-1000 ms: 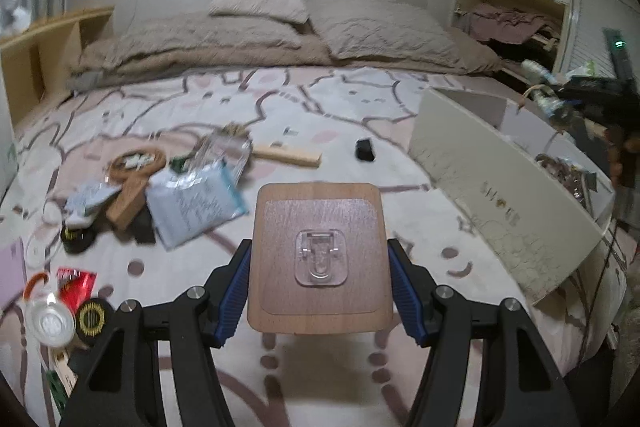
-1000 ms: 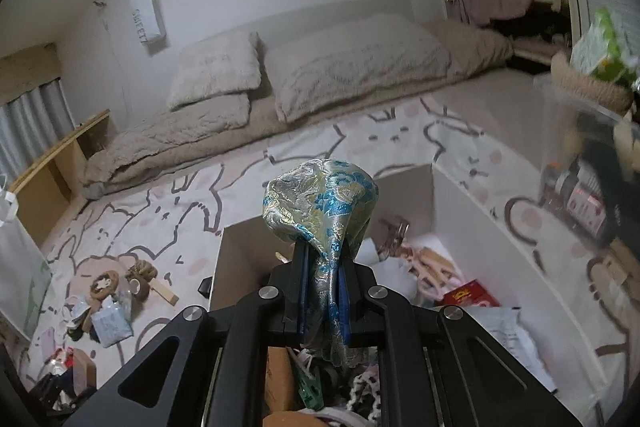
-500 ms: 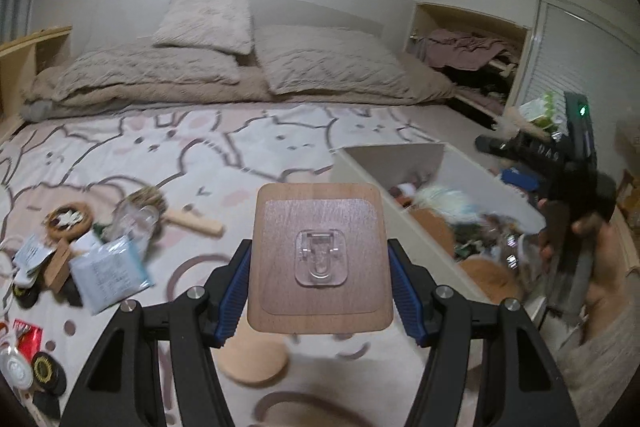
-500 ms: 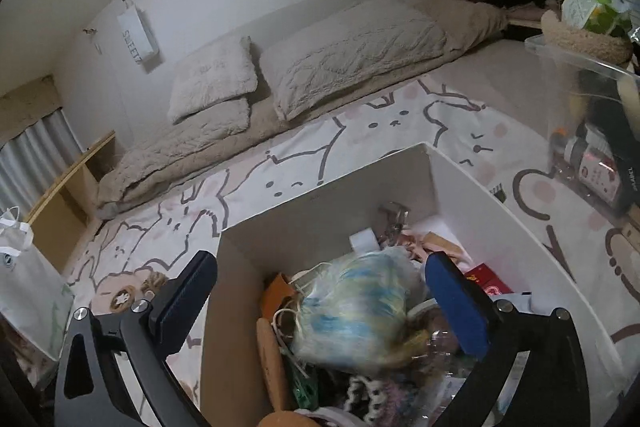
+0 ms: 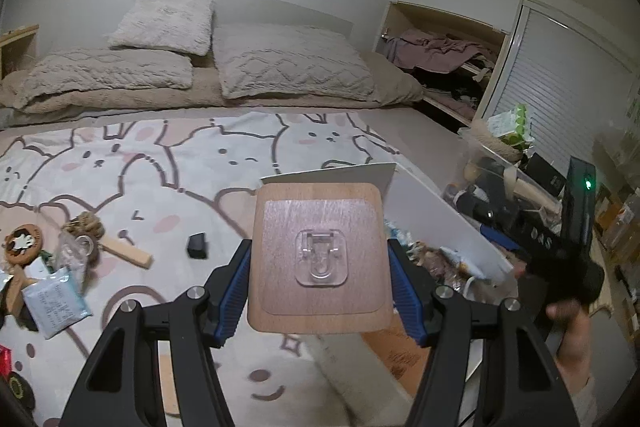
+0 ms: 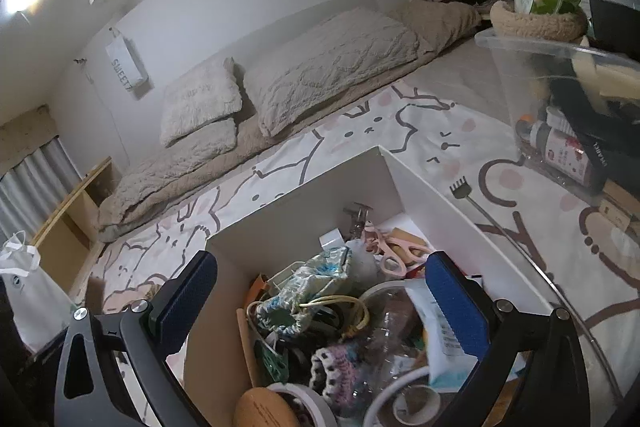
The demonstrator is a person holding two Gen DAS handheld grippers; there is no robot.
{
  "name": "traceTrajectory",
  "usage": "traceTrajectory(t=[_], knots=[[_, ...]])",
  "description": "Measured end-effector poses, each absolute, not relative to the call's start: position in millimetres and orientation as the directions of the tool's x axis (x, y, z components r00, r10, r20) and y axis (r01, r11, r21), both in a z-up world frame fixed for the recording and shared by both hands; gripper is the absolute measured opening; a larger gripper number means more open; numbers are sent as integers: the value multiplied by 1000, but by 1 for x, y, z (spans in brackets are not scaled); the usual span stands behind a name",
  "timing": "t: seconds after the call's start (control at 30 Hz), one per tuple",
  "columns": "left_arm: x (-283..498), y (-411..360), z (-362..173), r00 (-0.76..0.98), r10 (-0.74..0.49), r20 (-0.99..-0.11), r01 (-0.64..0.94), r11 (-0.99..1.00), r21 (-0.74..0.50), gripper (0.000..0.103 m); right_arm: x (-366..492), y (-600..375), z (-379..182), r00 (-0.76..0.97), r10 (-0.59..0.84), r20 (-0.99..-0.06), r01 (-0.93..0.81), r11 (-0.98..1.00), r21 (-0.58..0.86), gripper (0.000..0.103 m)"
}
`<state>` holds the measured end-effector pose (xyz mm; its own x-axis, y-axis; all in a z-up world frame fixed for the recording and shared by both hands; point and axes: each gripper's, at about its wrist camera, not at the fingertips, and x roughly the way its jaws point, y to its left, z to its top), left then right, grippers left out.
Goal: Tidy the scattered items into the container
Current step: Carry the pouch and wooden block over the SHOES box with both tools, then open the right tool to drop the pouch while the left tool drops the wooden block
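Left fingers (image 5: 248, 291) grip wooden board (image 5: 320, 259); right fingers (image 6: 452, 299) spread wide above box (image 6: 304, 203)

Free room and obstacles. The white container (image 6: 448, 203) is open at the top, so entry from above is unblocked, but its floor is crowded: a brocade drawstring pouch (image 6: 316, 279), pink scissors (image 6: 394, 255), a roll of tape (image 6: 308, 401) and a crumpled clear bottle (image 6: 388, 323) leave little bare bottom. Its upright walls bar any sideways approach. Beside its right wall a metal back scratcher (image 6: 480, 211) lies on the rabbit-print bed sheet (image 5: 168, 163), and a clear plastic bin (image 6: 560, 99) stands near that edge. Left of the container, open sheet lies around a small black block (image 5: 197, 245). Further left, a wooden stick (image 5: 124, 251) and a blue-white packet (image 5: 54, 301) clutter the left edge.
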<state>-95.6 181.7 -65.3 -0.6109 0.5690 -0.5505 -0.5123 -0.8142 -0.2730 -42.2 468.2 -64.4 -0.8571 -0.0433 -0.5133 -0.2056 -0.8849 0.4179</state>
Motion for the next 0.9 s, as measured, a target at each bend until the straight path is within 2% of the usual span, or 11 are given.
traceTrajectory(t=[0.23,0.9], knots=[[-106,217,-66,-575,582,-575,-513,-804,-300,64,-31,476,-60,-861,-29,-508,-209,-890,406,103],[-152,306,-77,-517,503,-693,-521,-827,-212,64,-24,490,-61,-868,-23,-496,-219,-878,425,103]])
